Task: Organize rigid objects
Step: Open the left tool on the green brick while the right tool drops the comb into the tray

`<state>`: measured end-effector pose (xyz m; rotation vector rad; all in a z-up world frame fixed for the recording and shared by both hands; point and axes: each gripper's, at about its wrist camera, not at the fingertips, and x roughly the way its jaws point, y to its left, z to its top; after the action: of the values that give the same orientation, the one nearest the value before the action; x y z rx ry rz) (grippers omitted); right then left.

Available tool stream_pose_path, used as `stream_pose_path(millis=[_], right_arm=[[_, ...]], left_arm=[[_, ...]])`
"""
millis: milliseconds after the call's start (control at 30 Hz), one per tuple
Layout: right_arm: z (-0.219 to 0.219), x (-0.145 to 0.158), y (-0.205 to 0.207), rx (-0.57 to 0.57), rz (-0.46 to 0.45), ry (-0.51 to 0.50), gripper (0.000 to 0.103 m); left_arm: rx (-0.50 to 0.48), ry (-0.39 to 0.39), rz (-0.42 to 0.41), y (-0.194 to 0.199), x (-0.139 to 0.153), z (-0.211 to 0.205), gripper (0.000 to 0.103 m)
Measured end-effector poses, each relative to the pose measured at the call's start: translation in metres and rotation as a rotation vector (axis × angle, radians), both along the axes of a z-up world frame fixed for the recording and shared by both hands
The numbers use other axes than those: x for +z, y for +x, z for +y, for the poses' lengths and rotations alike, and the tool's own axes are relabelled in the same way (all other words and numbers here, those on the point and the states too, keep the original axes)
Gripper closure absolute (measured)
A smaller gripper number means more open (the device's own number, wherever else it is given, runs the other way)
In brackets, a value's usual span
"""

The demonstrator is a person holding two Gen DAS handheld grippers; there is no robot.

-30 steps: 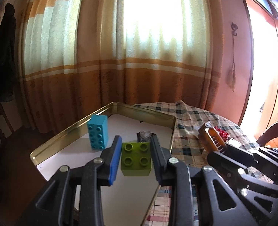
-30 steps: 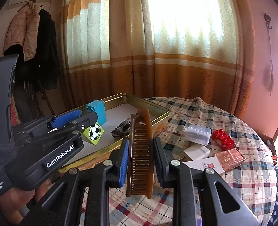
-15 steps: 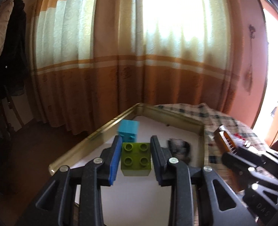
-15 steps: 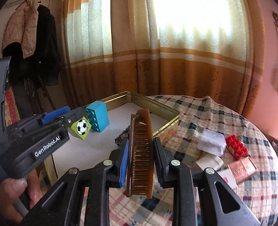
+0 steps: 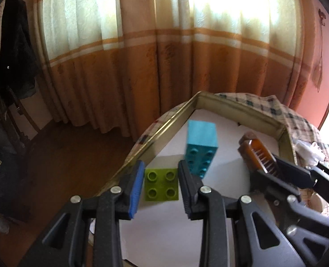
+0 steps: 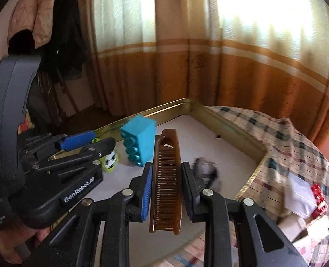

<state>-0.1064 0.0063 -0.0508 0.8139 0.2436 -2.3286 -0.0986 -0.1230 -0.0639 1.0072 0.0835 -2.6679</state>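
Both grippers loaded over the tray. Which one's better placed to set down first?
Probably left. The left gripper holds the lime-green square building block low over bare white floor of the gold-rimmed metal tray. The right gripper, gripping the brown plastic comb, looks higher.

Both grippers moved over tray [image 6: 249,136]; green block [image 5: 161,184] seemingly lower.

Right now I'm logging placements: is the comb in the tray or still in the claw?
Still held: the right claw is shut on the comb, raised above the tray.
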Motion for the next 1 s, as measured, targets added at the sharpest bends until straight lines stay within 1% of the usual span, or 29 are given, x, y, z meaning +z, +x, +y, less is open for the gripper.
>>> stream_pose_path(millis=[67,133,167,233,267,300,333,367,400,433,467,500,633,733,900,1000], right_arm=[[-0.006,-0.004,-0.001,0.014,-0.02,0.007,0.075],[-0.008,-0.006,0.001,0.001,-0.005,0.019,0.071],[-0.007,-0.006,0.001,-0.008,0.0,0.022,0.068],[0.001,-0.005,0.001,-0.025,-0.01,0.007,0.063],[0.005,-0.004,0.001,-0.033,-0.013,-0.004,0.058],[0.011,-0.002,0.001,-0.042,-0.014,-0.014,0.051],[0.017,-0.001,0.002,-0.053,-0.012,-0.019,0.048],[0.021,0.0,0.003,-0.061,-0.011,-0.025,0.043],[0.026,0.002,0.004,-0.069,-0.013,-0.03,0.041],[0.035,0.003,0.006,-0.082,-0.021,-0.037,0.041],[0.041,0.005,0.009,-0.086,-0.028,-0.043,0.041],[0.049,0.006,0.012,-0.09,-0.032,-0.045,0.041],[0.082,0.004,0.024,-0.129,-0.052,-0.018,0.041],[0.116,-0.001,0.04,-0.175,-0.069,0.027,0.041],[0.167,-0.014,0.064,-0.241,-0.113,0.087,0.04],[0.186,-0.026,0.074,-0.261,-0.153,0.1,0.04]], left_arm=[[0.017,0.002,-0.001,0.001,0.0,-0.003,0.071],[0.019,0.004,-0.01,0.001,-0.002,-0.002,0.063],[0.021,0.007,-0.011,0.001,-0.003,-0.003,0.061],[0.015,0.026,-0.018,0.001,-0.004,-0.003,0.05],[0.012,0.031,-0.02,0.002,-0.005,-0.002,0.047],[0.012,0.03,-0.019,0.003,-0.005,-0.001,0.041],[0.011,0.032,-0.014,0.005,-0.004,0.0,0.032],[0.012,0.033,-0.006,0.008,-0.002,0.001,0.027],[0.022,0.02,0.006,0.012,0.0,0.004,0.014],[0.03,0.007,0.013,0.014,0.002,0.005,0.006],[0.037,-0.007,0.022,0.018,0.004,0.007,0.003],[0.039,-0.006,0.033,0.022,0.006,0.008,0.0],[0.027,0.038,0.027,0.03,0.008,0.013,0.0],[0.006,0.053,0.032,0.036,0.011,0.022,0.0],[-0.062,0.083,0.05,0.049,0.016,0.052,0.0],[-0.106,0.089,0.059,0.055,0.019,0.07,0.0]])
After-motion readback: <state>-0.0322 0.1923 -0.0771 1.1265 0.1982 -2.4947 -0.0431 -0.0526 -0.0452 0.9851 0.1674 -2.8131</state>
